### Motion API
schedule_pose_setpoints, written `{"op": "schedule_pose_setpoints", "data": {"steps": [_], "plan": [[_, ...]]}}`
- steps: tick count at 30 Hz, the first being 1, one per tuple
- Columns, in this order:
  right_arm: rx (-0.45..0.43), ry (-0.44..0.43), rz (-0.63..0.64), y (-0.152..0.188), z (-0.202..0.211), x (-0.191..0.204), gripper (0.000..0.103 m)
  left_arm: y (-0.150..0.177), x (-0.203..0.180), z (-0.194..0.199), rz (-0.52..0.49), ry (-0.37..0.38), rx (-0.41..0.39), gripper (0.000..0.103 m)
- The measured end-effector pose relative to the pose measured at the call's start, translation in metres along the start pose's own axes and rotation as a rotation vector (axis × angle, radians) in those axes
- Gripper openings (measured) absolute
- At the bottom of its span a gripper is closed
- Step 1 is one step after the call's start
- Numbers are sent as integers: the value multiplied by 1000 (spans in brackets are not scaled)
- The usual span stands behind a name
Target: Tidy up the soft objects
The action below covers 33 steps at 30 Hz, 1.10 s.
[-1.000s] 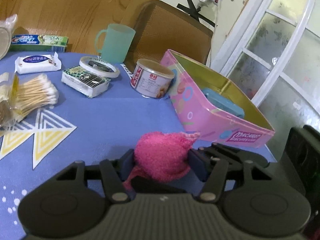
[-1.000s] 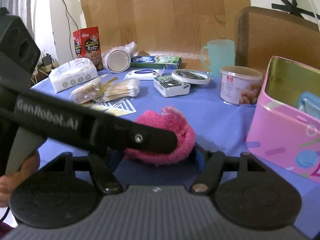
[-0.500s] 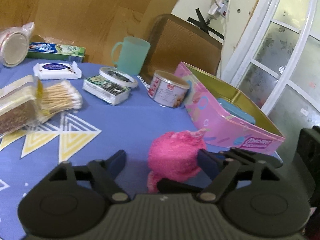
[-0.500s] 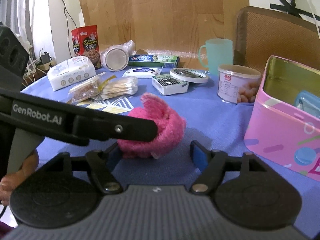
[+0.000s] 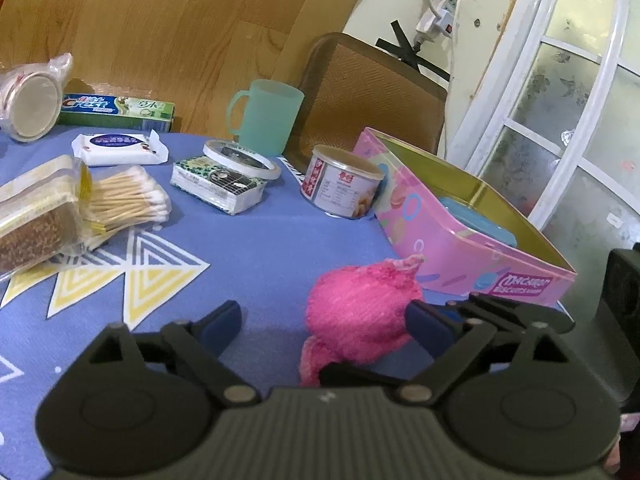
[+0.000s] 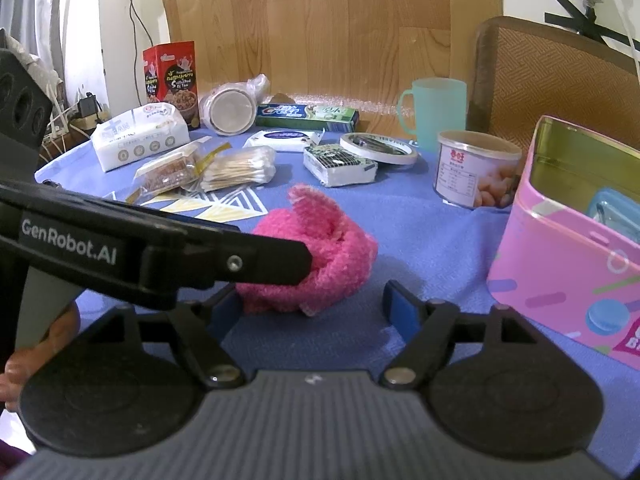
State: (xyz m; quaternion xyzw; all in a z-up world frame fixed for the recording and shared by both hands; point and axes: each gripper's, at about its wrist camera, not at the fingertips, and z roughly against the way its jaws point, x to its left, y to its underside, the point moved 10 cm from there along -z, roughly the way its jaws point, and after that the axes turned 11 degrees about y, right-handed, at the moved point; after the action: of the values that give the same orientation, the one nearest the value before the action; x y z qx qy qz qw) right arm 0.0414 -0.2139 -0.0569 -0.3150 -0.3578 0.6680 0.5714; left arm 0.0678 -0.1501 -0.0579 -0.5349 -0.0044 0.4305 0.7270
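Blue cloth with yellow and white triangles (image 5: pixel 256 248) is covering a table crowded with toiletries and snacks, a wood-panelled wall and a woven chair back (image 5: pixel 372 92) standing behind it. Near the front edge a fluffy pink sock (image 6: pixel 316 256), bunched into a loose ball, is lying on the cloth just left of an open pink biscuit tin (image 5: pixel 460 236). The left gripper (image 5: pixel 320 320) is angling down toward the table, its jaws having just been opening and now standing wide, with the sock lying between them against the right-hand finger; whether that pad is pressing it cannot be told. The right gripper (image 6: pixel 316 300) is tilting down likewise, its jaws also widening and standing broad just short of the sock, not gripping it. In the right wrist view the left gripper's black finger is reaching across to the sock's left side, a person's hand (image 6: pixel 28 360) wrapping the handle at the near left.
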Motion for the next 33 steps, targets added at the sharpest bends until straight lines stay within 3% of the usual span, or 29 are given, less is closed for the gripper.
{"op": "schedule_pose_setpoints", "data": {"steps": [10, 19, 22, 26, 31, 33], "plan": [[7, 1, 7, 5, 6, -1, 83, 0, 1, 2, 0, -6, -12, 95], [11, 21, 9, 15, 20, -13, 88, -3, -10, 10, -106, -38, -64, 99], [11, 25, -36, 17, 23, -20, 103, -3, -11, 11, -105, -21, -65, 101], [-12, -7, -81, 18, 28, -22, 103, -2, -13, 10, -86, 26, -44, 102], [5, 2, -81, 10, 20, -23, 103, -1, -19, 9, -91, 86, -29, 87], [-1, -23, -79, 3, 19, -20, 102, 1, -20, 3, -75, 102, 1, 74]]}}
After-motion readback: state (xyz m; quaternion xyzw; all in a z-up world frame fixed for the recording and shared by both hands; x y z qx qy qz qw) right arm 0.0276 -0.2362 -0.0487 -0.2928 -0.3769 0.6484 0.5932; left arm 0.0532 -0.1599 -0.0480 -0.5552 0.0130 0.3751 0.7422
